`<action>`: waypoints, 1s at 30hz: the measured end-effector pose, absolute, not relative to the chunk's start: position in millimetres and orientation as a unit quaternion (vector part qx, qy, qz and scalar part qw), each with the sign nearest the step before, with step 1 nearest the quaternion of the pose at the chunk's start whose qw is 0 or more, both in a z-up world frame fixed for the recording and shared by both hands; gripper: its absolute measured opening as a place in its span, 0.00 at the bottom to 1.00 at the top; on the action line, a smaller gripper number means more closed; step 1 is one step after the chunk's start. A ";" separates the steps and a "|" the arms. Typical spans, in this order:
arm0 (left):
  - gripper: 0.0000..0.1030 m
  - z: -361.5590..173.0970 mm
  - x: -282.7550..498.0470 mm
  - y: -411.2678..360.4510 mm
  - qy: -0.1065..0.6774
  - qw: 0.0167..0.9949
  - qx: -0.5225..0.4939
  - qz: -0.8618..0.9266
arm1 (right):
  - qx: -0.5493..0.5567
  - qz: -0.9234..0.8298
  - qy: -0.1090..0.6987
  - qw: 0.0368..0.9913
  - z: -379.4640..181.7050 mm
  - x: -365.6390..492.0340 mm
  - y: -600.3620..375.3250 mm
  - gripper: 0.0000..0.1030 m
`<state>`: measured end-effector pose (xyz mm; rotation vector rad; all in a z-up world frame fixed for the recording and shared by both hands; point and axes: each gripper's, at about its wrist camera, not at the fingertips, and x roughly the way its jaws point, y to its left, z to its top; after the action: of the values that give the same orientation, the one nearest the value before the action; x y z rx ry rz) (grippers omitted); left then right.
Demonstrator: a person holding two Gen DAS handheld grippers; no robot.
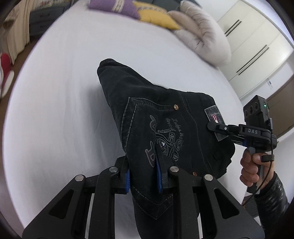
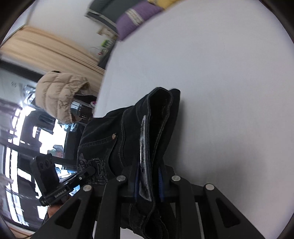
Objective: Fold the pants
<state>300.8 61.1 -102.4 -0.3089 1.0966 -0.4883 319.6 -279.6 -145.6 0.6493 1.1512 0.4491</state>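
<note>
Black jeans [image 1: 156,117] with grey stitching and an embroidered back pocket hang lifted above the white bed [image 1: 55,103]. My left gripper [image 1: 143,174] is shut on the pocket side of the waist, its blue pads [image 1: 128,179] pressing the denim. In the left wrist view my right gripper [image 1: 213,126] pinches the waistband at the grey leather patch [image 1: 214,119], a hand [image 1: 248,165] on its handle. In the right wrist view my right gripper [image 2: 148,181] is shut on the same waistband and patch [image 2: 144,156]; the jeans [image 2: 114,136] bunch ahead, and my left gripper [image 2: 91,171] grips them at lower left.
Purple [image 1: 114,7], yellow [image 1: 156,16] and beige [image 1: 202,31] pillows line the head of the bed. White wardrobe doors [image 1: 253,42] stand to the right. A beige puffer jacket [image 2: 60,93] and curtains [image 2: 47,49] lie beyond the bed's left side.
</note>
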 end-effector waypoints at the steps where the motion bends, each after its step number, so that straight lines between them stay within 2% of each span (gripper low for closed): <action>1: 0.23 -114.4 301.1 65.2 0.520 0.810 -0.149 -0.227 | 0.313 0.206 0.533 0.758 -159.4 321.1 -283.8 0.21; 2: 0.26 -122.3 302.5 69.9 0.521 0.808 -0.155 -0.225 | 0.332 0.207 0.532 0.751 -169.2 321.7 -288.4 0.29; 4: 0.42 -132.0 305.1 78.5 0.521 0.807 -0.171 -0.220 | 0.366 0.213 0.526 0.738 -183.4 322.5 -297.5 0.31; 7: 0.45 -141.0 302.6 86.0 0.509 0.806 -0.197 -0.230 | 0.414 0.237 0.500 0.723 -196.2 314.7 -310.6 0.32; 11: 0.48 -135.4 299.7 92.4 0.499 0.816 -0.196 -0.217 | 0.441 0.219 0.473 0.731 -190.9 295.3 -330.0 0.46; 15: 0.48 -121.4 270.6 95.9 0.480 0.838 -0.183 -0.184 | 0.422 0.164 0.464 0.762 -174.1 259.4 -345.8 0.55; 17: 0.53 -98.6 246.7 99.2 0.452 0.864 -0.150 -0.162 | 0.393 0.146 0.455 0.786 -156.5 237.6 -343.6 0.55; 19: 0.77 -69.2 216.5 91.4 0.405 0.900 -0.094 -0.130 | 0.372 0.134 0.435 0.809 -137.1 216.0 -341.6 0.57; 20: 0.81 -52.2 197.5 85.5 0.374 0.918 -0.069 -0.114 | 0.359 0.124 0.421 0.824 -123.6 201.8 -338.8 0.61; 22: 0.97 -19.7 163.6 70.2 0.316 0.944 -0.040 -0.086 | 0.338 0.104 0.393 0.849 -100.7 178.9 -335.7 0.67; 23: 1.00 -3.7 143.6 64.5 0.286 0.955 -0.028 -0.069 | 0.325 0.094 0.370 0.865 -83.8 163.8 -331.9 0.70; 27: 1.00 49.1 80.3 45.9 0.197 0.980 0.017 -0.016 | 0.255 0.057 0.288 0.921 -20.6 114.9 -312.1 0.89; 30: 1.00 78.2 47.7 35.2 0.147 0.988 0.049 0.016 | 0.200 0.044 0.214 0.955 31.9 85.5 -297.2 1.00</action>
<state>47.7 35.2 78.2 0.0980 0.2956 0.0312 85.5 -297.2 31.9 0.4064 0.4347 0.0901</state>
